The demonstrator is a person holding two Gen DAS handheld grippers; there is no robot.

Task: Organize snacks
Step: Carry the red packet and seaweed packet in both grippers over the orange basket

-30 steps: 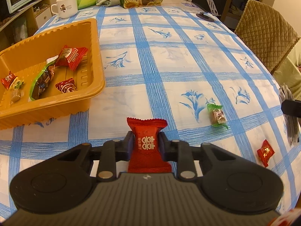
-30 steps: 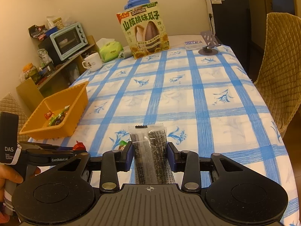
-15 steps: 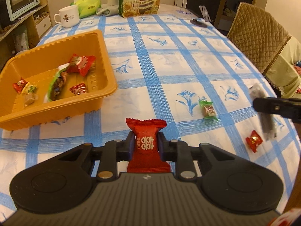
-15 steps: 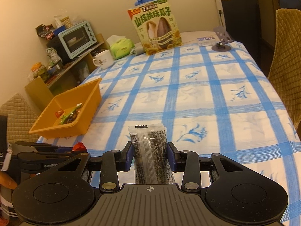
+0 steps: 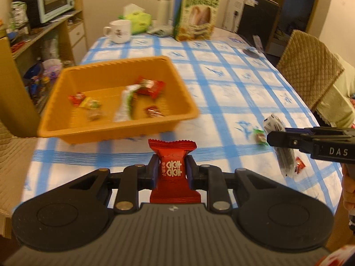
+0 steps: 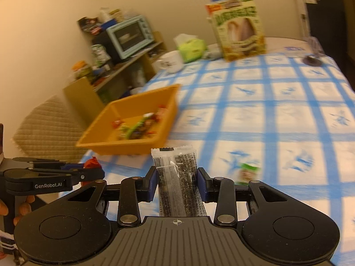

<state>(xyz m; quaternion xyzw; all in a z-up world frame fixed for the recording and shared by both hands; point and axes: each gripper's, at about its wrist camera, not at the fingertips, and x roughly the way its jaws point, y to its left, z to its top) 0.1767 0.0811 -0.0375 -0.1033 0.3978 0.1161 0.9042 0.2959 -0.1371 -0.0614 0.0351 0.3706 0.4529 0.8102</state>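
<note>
Both claws had moved toward the orange tray (image 5: pixel 184 98), which loomed larger. Left claw (image 5: pixel 172 171) clamped a red candy packet (image 5: pixel 172 155); right claw (image 6: pixel 176 180) clamped a black sesame bar packet (image 6: pixel 177 177). Step: carrying. Next: release over the tray. Motion blur obscured the tray contents; two loose candies on the worktop (image 5: pixel 233 93) were partly hidden.

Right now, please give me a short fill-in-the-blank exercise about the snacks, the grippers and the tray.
1. The left gripper is shut on a ____ packet with white print.
2. The right gripper holds a clear packet of ____ seeds.
3. The tray holding snacks is ____ in colour.
4. A ____-wrapped candy lies on the tablecloth.

Missing words: red; black; orange; green
</note>
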